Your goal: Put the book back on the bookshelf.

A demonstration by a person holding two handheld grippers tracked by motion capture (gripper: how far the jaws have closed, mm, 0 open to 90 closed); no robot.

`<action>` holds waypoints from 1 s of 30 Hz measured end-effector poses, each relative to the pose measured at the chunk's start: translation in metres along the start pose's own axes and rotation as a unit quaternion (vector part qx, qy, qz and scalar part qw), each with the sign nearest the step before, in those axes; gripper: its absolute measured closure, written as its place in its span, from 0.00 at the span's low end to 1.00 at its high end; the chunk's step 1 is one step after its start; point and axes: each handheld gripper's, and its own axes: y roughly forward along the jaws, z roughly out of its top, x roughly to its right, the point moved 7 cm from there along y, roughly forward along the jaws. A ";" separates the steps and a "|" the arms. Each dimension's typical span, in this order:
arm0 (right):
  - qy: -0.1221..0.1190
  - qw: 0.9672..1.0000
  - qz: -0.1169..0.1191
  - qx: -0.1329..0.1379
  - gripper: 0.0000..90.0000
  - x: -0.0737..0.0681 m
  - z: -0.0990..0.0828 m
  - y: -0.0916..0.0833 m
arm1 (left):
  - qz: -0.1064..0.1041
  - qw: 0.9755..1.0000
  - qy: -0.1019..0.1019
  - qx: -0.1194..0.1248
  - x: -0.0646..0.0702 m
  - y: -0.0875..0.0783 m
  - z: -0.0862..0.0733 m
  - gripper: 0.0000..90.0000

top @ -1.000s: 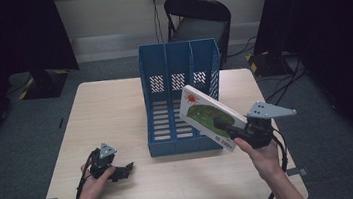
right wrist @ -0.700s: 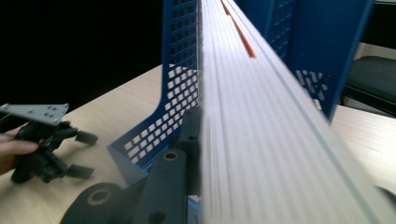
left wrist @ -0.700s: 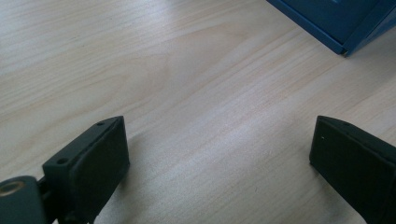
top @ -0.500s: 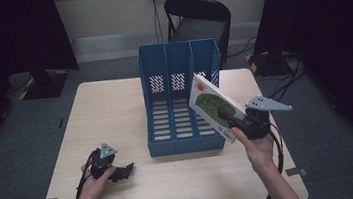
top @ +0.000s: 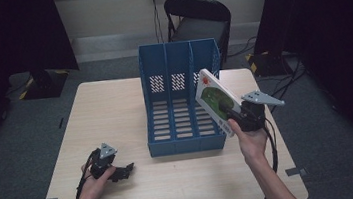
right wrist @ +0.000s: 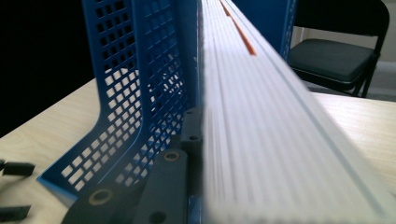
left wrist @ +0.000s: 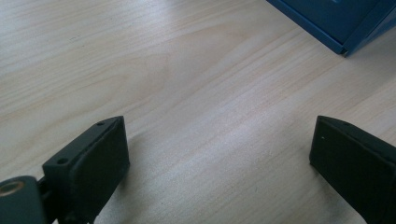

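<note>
Blue file rack [top: 181,104] upright mid-desk [top: 110,107], white book [top: 213,101] clenched in right gripper [top: 236,113] (tilted, just beside the rack's right wall), left gripper [top: 114,171] released, resting low on the desk.

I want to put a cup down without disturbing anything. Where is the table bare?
The table is bare left of the blue file rack, back to its far edge, and along the near edge between the hands. It is crowded right of the rack, where the right gripper holds the book.
</note>
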 end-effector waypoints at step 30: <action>0.006 0.998 -0.052 -0.041 0.85 0.010 -0.023 0.077 | 0.000 1.000 0.000 0.000 0.000 0.000 0.000 0.05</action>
